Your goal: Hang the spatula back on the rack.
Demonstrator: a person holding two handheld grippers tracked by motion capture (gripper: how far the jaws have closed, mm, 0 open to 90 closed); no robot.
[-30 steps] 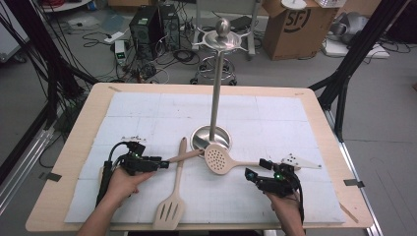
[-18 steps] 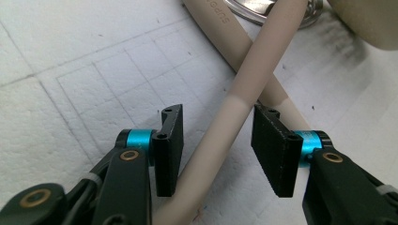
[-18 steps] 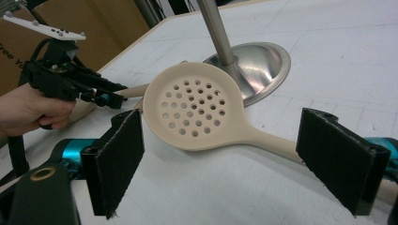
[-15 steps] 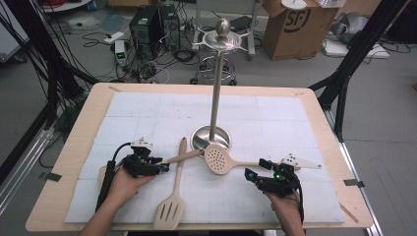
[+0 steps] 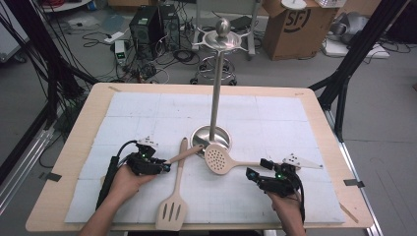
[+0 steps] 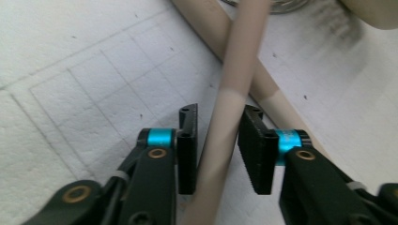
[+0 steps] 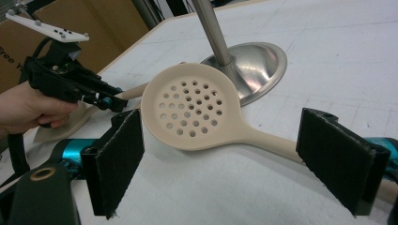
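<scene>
One mark reads — "SF" on the cardboard box [image 5: 290, 27] behind the table.

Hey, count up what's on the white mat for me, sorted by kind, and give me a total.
Wooden-handled utensil gripped by the left gripper: 1
Slotted spatula: 1
Perforated skimmer: 1
Metal stand: 1
Handheld grippers: 2, left and right
Total: 6

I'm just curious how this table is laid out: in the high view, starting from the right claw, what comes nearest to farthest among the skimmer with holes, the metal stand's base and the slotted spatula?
1. Skimmer, just to its left, handle toward the right claw.
2. Metal stand's base, farther up and left.
3. Slotted spatula, far left, near the table's front edge.
</scene>
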